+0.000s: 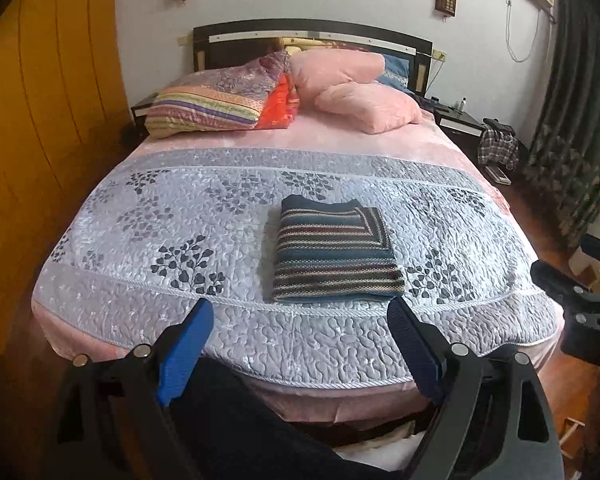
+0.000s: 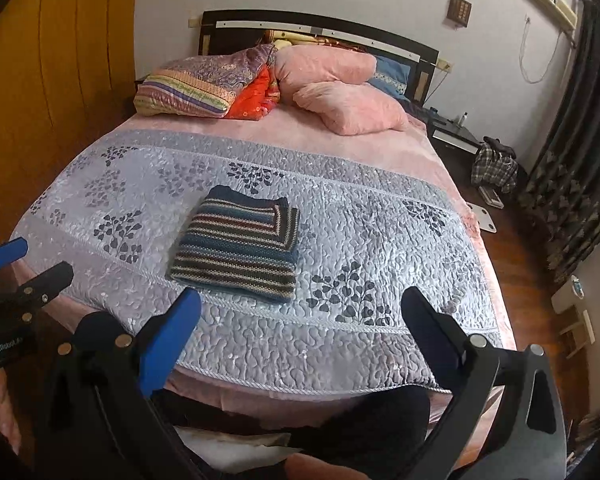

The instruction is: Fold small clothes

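A striped knit sweater [image 1: 334,252] [image 2: 240,246] lies folded into a neat rectangle on the grey quilted bedspread [image 1: 204,216] [image 2: 380,240], near the foot of the bed. My left gripper [image 1: 300,312] hangs above the foot edge, just short of the sweater, open with nothing between its blue pads. My right gripper [image 2: 300,300] hovers likewise, open and empty, with the sweater ahead and slightly left. Each gripper shows at the edge of the other's view: the right gripper [image 1: 568,280] in the left wrist view and the left gripper [image 2: 24,268] in the right wrist view.
Pink pillows [image 1: 364,92] [image 2: 340,92] and a folded patterned quilt [image 1: 220,100] [image 2: 204,88] lie at the headboard. A wooden wardrobe [image 1: 40,100] stands left. A nightstand [image 2: 456,136], checked clothes [image 2: 494,168] and dark curtains [image 2: 580,160] are to the right. The person's dark-clad legs [image 1: 240,420] are below.
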`<act>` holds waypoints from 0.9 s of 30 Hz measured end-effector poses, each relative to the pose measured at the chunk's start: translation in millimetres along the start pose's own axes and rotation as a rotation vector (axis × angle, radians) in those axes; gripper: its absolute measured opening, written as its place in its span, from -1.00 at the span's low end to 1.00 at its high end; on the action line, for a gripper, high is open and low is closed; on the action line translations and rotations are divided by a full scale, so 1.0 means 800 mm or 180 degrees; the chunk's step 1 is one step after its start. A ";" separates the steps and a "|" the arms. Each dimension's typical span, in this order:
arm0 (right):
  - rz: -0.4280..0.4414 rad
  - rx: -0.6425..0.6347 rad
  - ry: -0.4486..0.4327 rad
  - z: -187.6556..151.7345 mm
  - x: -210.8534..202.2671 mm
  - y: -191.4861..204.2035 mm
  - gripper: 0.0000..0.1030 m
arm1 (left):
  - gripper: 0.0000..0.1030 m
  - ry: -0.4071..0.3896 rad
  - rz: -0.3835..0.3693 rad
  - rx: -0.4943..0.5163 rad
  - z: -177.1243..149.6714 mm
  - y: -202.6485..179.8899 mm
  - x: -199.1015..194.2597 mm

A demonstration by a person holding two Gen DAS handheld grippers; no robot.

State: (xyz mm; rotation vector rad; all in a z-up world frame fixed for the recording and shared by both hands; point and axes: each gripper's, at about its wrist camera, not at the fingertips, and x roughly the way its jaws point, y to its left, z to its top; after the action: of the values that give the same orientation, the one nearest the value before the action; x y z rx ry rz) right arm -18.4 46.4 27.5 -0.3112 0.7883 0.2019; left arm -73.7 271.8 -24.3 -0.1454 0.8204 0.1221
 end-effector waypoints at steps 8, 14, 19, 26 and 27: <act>0.0040 -0.0002 0.0039 0.000 0.002 0.006 0.93 | 0.72 0.0180 0.0021 0.0023 0.000 -0.001 0.005; 0.0092 0.0007 0.0043 0.004 0.003 0.007 0.93 | 0.72 0.0168 0.0121 0.0024 0.002 0.000 0.002; 0.0109 0.0018 0.0045 0.005 0.003 0.008 0.93 | 0.72 0.0092 0.0166 0.0031 0.008 0.002 -0.005; 0.0125 0.0017 0.0044 0.007 0.003 0.011 0.93 | 0.72 0.0057 0.0193 0.0010 0.011 0.004 -0.009; 0.0134 0.0022 0.0044 0.007 0.003 0.011 0.94 | 0.72 0.0045 0.0200 0.0011 0.011 0.005 -0.010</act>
State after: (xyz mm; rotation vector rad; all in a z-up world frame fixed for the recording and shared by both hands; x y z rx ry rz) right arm -15.8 56.8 27.7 -0.2901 0.8095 0.2368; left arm -73.3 276.5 -12.6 -0.1172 0.8395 0.1790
